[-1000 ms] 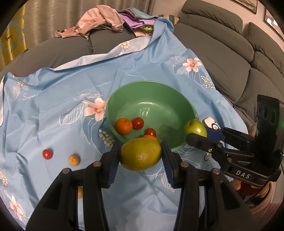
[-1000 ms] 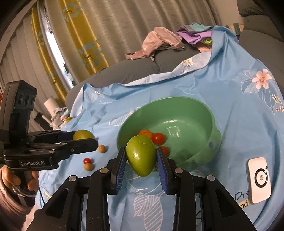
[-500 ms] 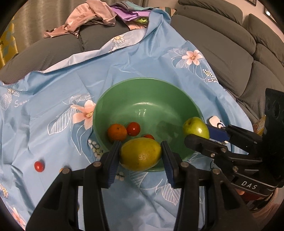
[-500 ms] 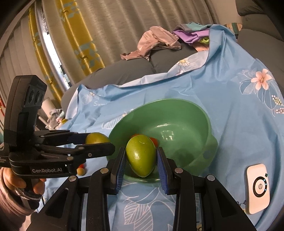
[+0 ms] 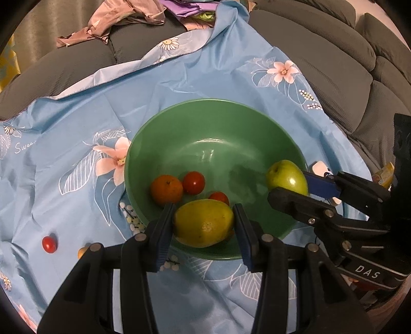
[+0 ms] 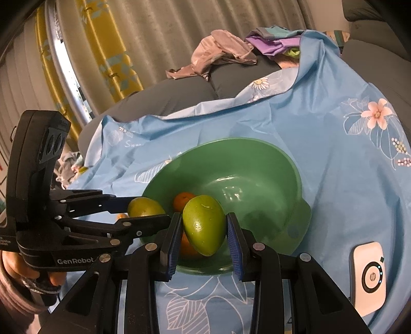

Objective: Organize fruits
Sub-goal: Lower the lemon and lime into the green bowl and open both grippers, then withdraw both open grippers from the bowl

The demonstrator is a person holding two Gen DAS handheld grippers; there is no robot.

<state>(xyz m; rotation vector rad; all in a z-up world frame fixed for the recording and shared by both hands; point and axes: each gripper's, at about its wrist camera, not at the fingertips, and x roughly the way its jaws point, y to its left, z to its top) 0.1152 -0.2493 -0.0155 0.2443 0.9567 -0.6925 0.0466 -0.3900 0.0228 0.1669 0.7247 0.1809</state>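
A green bowl [image 5: 257, 118] sits on a blue floral cloth; it also shows in the right wrist view [image 6: 269, 159]. Inside lie an orange [image 5: 166, 189] and two red tomatoes [image 5: 194, 182]. My left gripper [image 5: 203, 226] is shut on a yellow-green lemon [image 5: 204, 223], held over the bowl's near rim. My right gripper [image 6: 203, 227] is shut on a green apple [image 6: 205, 228], held over the bowl's right rim; the apple also shows in the left wrist view [image 5: 286, 177]. The lemon shows in the right wrist view [image 6: 145, 207].
A red tomato [image 5: 49, 244] and a small orange fruit [image 5: 81, 252] lie on the cloth left of the bowl. A white device [image 6: 370, 278] lies right of the bowl. Clothes [image 5: 113, 20] are piled on the grey sofa behind.
Both grippers have moved forward with their fruit, from the cloth in front of the bowl to over the bowl's rim. The bowl looks larger and nearer.
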